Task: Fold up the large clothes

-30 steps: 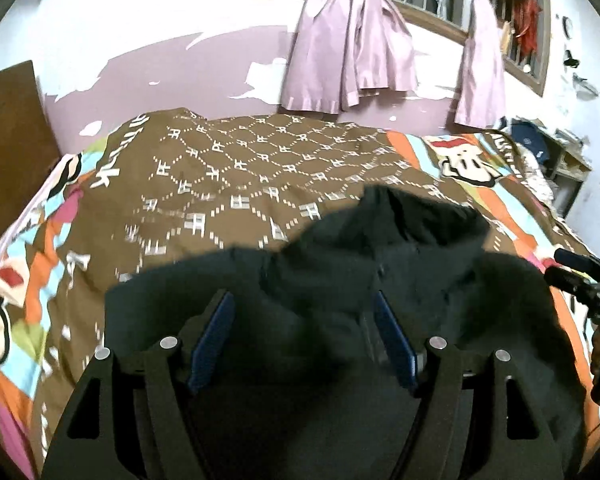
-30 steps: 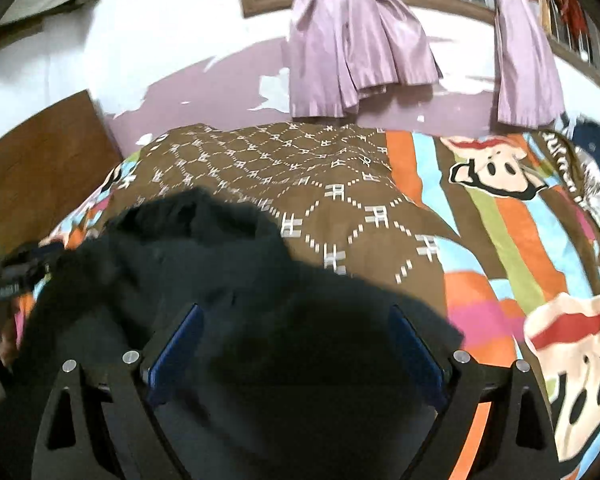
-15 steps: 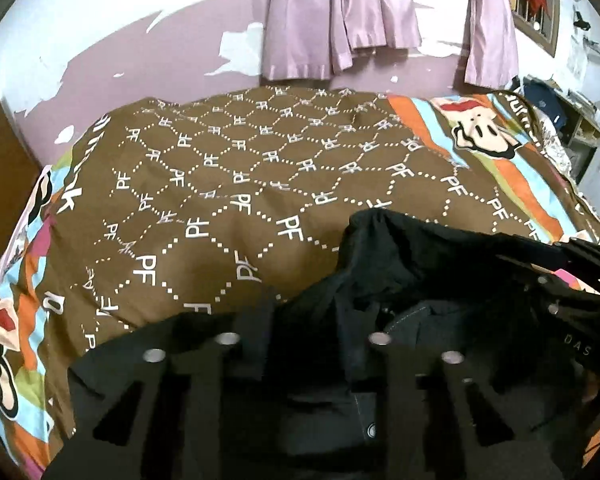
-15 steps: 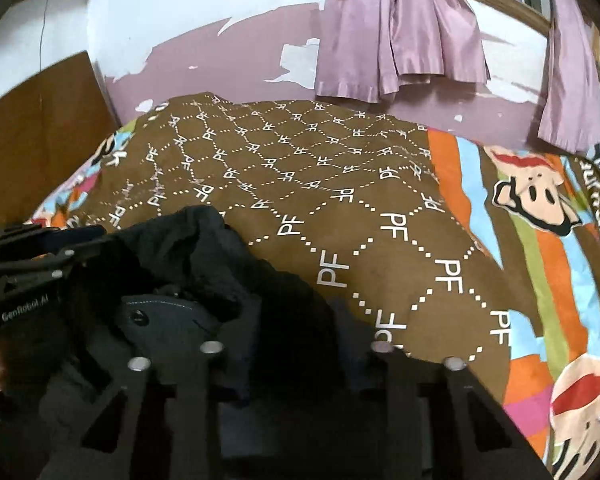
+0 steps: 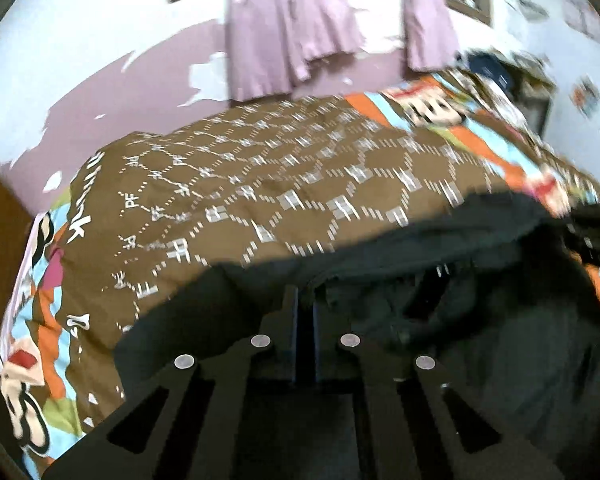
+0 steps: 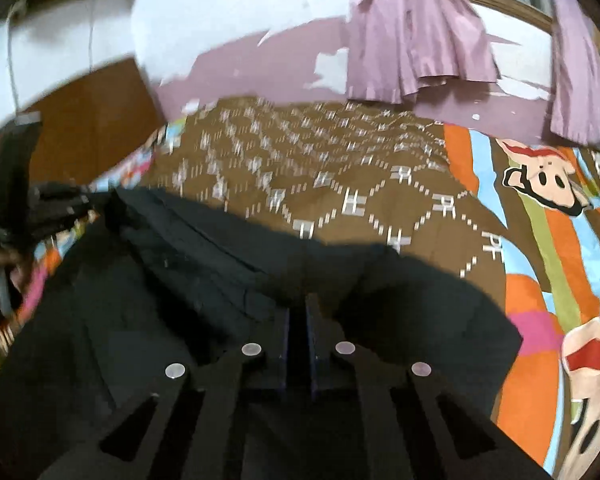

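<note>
Now we have two grippers on one black garment (image 5: pixel 480 344), which lies rumpled on the bed. Our left gripper (image 5: pixel 305 300) has its two fingers pinched together with a fold of the black cloth caught between them, the blue pads barely showing. Our right gripper (image 6: pixel 297 308) is the same story: two fingers drawn tight, clamped on the dark fabric right at their tips. From the right wrist view, the left gripper (image 6: pixel 56 204) shows far off to the left of our claw, gripping the garment's other end, and the cloth runs taut between the two.

Ahead of both claws spreads one brown bedcover (image 5: pixel 300 184) printed with white PF letters in a diamond grid, with striped cartoon-monkey panels (image 6: pixel 540 180) out to the right. Beyond it stands the wall with peeling purple paint (image 5: pixel 140 92), and we count two bunches of lilac curtains (image 6: pixel 416 36) hanging from the window frame. A brown wooden board (image 6: pixel 84 120) sits off to the left of the right claw.
</note>
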`<state>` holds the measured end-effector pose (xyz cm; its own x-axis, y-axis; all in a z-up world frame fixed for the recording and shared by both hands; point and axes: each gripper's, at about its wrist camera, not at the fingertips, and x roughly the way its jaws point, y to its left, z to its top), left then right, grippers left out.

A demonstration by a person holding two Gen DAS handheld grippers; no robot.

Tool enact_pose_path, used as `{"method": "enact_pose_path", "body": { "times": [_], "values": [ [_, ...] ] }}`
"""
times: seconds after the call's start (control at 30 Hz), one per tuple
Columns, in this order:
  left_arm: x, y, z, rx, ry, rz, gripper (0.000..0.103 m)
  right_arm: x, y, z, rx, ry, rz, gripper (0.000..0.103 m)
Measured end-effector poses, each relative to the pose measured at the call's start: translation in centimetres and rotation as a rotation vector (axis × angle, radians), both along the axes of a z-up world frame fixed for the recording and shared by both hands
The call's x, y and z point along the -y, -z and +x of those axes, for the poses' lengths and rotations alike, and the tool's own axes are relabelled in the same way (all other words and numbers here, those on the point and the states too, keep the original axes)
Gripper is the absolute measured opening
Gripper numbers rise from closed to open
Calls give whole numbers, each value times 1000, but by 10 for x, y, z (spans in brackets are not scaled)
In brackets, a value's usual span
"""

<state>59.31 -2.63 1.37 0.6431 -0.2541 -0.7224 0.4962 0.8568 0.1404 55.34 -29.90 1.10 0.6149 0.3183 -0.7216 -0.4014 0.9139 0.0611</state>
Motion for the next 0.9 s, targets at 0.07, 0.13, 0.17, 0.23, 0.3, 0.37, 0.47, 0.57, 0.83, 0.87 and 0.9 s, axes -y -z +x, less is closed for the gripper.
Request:
{"method": "enact_pose_path", "body": {
  "times": [0.07, 0.13, 0.17, 0.23, 0.3, 0.37, 0.47, 0.57, 0.83, 0.87, 0.9],
  "values": [
    [1, 15, -13, -26, 45, 26, 3, -1, 16, 2, -68, -1, -37, 6],
    [4, 33, -21, -58, 86, 68, 3, 2, 28, 4, -109, 6, -42, 7],
    [6, 42, -23, -69, 103, 88, 3, 3, 33, 6, -124, 9, -43, 7],
    [9, 57, -25, -94, 109, 111, 3, 2, 42, 8, -139, 8, -60, 7],
    [12, 67, -21, -116, 97, 124, 3, -2, 52, 9, -142, 1, -92, 7],
    [18, 79, -17, -133, 83, 159, 3, -4, 63, 8, -137, 6, -100, 7],
    [25, 94, -12, -143, 50, 198, 3, -2, 70, 7, -122, 16, -86, 7],
    [26, 96, -15, -131, 21, 198, 3, 4, 69, 3, -102, 22, -55, 7],
    [15, 80, -33, -56, -39, 137, 14, 15, 47, -19, -13, 32, 22, 20],
    [14, 76, -37, -49, -52, 129, 19, 17, 42, -23, -2, 38, 42, 20],
    [13, 72, -41, -38, -61, 110, 22, 19, 38, -26, 5, 40, 59, 20]
  ]
}}
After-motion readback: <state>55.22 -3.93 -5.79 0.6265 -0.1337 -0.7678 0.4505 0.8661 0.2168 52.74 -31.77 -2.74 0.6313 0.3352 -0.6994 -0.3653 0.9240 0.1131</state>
